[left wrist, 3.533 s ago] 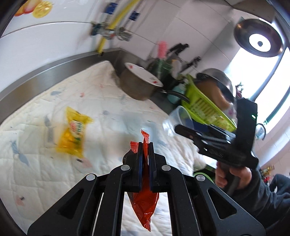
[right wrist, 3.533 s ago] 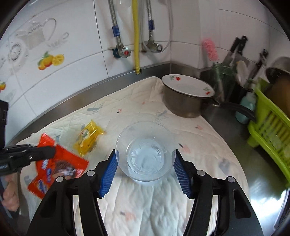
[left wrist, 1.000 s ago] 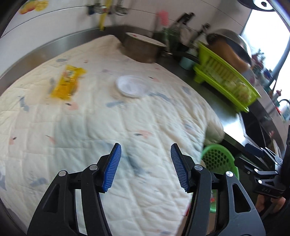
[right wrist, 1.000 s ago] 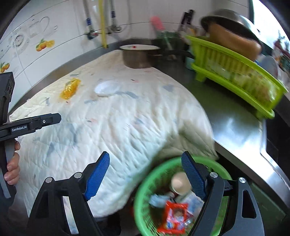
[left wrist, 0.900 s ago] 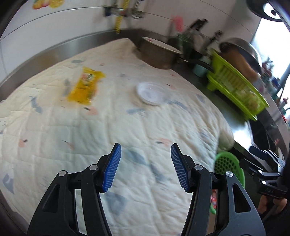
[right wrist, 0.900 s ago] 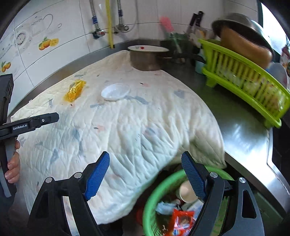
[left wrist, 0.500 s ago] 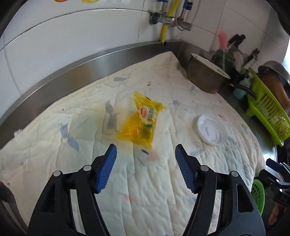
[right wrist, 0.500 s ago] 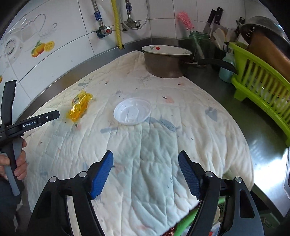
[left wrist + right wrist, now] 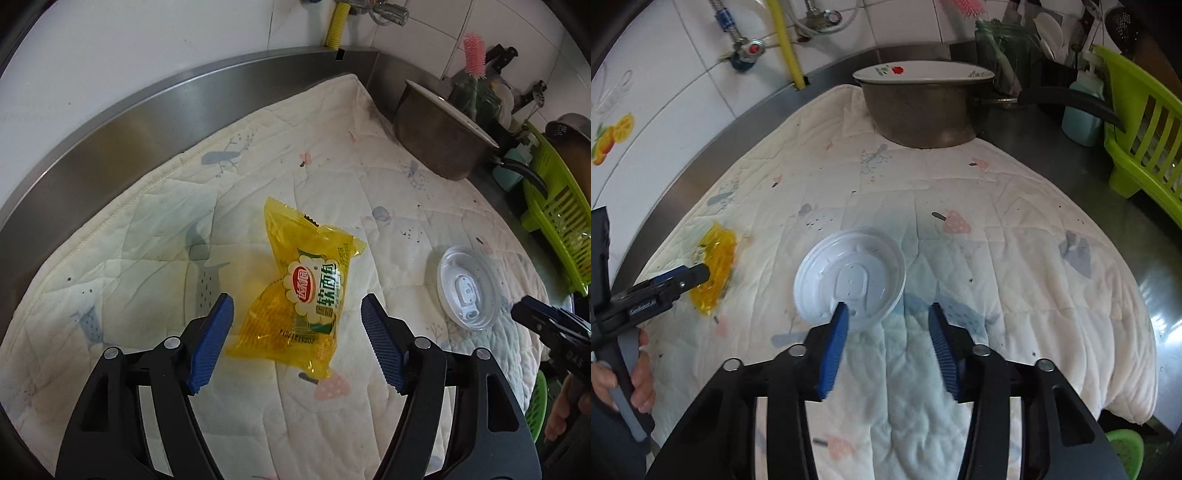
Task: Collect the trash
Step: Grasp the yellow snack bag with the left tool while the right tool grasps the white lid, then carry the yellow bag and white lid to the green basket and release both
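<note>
1. On the quilt (image 9: 155, 236): yellow wrapper (image 9: 306, 291) lies flat, between the wide-open jaws of the left gripper (image 9: 295, 332).
2. White lid (image 9: 849, 278) sits beside it; right gripper (image 9: 886, 332) open, one finger over its rim.
3. Step: reaching. Next: lower, close on each.

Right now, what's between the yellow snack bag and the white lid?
Only bare quilt lies between the yellow snack bag and white lid, shown in the left wrist view.

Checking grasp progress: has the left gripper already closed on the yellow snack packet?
No, the left gripper is open, its blue fingers standing apart on either side of the yellow snack packet.
</note>
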{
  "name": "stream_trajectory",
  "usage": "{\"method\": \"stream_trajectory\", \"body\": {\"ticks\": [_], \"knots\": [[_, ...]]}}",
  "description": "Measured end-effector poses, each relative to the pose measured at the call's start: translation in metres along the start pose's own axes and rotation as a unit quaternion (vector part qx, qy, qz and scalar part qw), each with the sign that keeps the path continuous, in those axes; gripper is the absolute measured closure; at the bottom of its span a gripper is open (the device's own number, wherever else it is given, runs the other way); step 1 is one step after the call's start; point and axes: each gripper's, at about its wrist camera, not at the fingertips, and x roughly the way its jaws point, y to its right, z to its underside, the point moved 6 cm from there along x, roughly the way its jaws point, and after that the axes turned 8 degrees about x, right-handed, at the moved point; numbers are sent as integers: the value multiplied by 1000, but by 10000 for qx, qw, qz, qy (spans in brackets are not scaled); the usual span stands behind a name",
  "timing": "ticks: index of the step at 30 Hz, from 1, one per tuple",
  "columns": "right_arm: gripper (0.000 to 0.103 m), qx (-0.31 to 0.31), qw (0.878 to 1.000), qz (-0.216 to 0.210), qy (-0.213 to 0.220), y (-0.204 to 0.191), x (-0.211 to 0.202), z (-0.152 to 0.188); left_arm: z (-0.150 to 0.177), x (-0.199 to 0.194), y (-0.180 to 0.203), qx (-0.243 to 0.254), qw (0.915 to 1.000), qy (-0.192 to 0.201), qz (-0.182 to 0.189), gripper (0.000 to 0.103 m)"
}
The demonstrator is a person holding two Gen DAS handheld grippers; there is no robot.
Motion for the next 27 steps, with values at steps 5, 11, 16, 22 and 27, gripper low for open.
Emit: {"method": "stream_trajectory", "body": {"ticks": [5, 11, 16, 22, 27], "knots": [[72, 48, 10000, 8, -62, 1, 20, -9, 2, 12, 1, 87, 9999, -95, 51, 32], [79, 64, 9999, 90, -133, -1, 38, -15, 3, 21, -5, 35, 9998, -127, 118, 33], [94, 175, 9998, 72, -113, 3, 40, -12, 5, 26, -5, 48, 9997, -130, 220, 51], [97, -108, 9997, 119, 166, 0, 21, -7, 5, 19, 3, 170, 9996, 28, 244, 62], [98, -405, 9983, 159, 379, -4, -5, 5, 10, 0, 10, 187, 9993, 161, 287, 67]]}}
